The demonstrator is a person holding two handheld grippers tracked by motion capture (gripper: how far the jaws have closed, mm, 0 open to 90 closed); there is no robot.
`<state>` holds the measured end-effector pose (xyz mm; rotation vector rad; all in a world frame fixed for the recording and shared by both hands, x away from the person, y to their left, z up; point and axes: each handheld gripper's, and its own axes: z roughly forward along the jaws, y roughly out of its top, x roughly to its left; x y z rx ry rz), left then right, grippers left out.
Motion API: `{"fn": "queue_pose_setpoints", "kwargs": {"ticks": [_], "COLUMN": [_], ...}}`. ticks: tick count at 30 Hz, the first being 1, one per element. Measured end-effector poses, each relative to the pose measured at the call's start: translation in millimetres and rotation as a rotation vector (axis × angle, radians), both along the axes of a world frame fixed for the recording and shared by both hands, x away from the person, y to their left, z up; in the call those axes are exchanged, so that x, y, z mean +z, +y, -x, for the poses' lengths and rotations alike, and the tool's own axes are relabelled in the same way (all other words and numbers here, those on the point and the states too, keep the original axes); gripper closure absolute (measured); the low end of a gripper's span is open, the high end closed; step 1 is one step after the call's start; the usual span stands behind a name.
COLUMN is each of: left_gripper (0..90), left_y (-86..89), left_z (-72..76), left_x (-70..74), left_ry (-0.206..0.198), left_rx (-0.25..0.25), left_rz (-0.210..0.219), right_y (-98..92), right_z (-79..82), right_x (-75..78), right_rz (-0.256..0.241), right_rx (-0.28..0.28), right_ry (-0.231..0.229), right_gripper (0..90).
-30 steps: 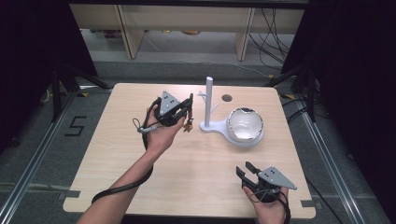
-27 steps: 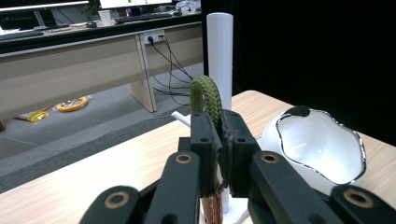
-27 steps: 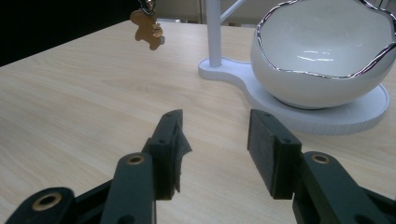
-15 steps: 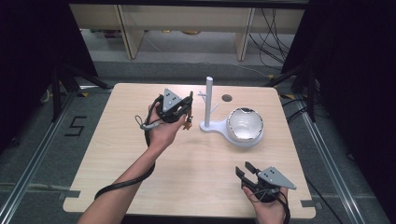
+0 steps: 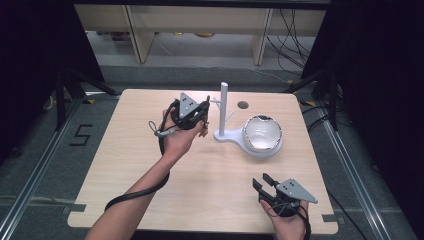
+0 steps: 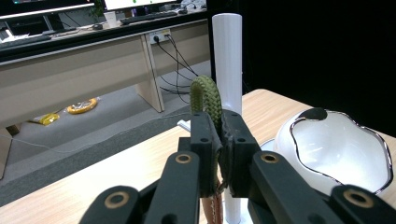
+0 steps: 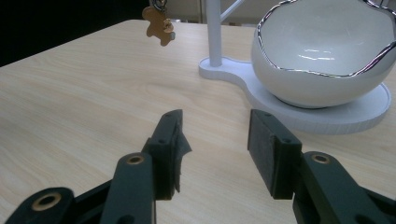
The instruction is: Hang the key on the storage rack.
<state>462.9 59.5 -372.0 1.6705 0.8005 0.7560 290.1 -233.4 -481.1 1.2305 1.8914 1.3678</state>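
— Where's your left gripper [image 5: 199,116]?

— You have it raised above the table [image 5: 125,165], just left of the white post [image 5: 223,107]. Its jaws are pinched tight on a green cord loop [image 6: 206,100], which arches up between them right in front of the post.

— Anything hanging from the loop?

— Yes: a small brown figure charm [image 7: 159,25] dangles under your left gripper, clear of the tabletop, near the post's base.

— And your right gripper [image 5: 263,184]?

— You hold it low at the table's near right edge, jaws spread wide with nothing between them. They face the white bowl [image 5: 262,134], which sits on the stand's round plate, well apart from that gripper.
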Motion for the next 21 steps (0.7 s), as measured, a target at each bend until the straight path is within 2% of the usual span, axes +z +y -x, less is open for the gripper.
{"fn": "queue_pose_setpoints", "kwargs": {"ticks": [7, 9, 13, 16, 21], "left_gripper": [83.9, 83.9, 83.9, 83.9, 83.9], "left_y": [-3.4, -4.1, -5.3, -5.5, -6.6], "left_z": [-0.9, -1.1, -1.2, -1.4, -2.3], "left_x": [0.8, 0.8, -0.1, -0.2, 0.0], "left_ry": [-0.004, -0.004, -0.006, -0.005, -0.008], "left_rx": [-0.002, 0.000, 0.000, 0.000, 0.002], "left_rz": [-0.013, -0.012, -0.012, -0.017, -0.022], "right_y": [0.3, 0.0, -0.6, 0.0, -0.4], "right_z": [-1.2, 0.3, -1.1, -0.2, -1.0], "right_x": [-1.1, -0.4, -1.3, -1.4, -1.8], "right_rz": [-0.014, -0.002, 0.000, -0.004, 0.003], "right_rx": [0.000, -0.009, 0.000, -0.007, -0.001], "right_ry": [-0.015, -0.005, -0.019, -0.001, -0.008], "right_gripper": [56.0, 56.0, 56.0, 55.9, 55.9]}}
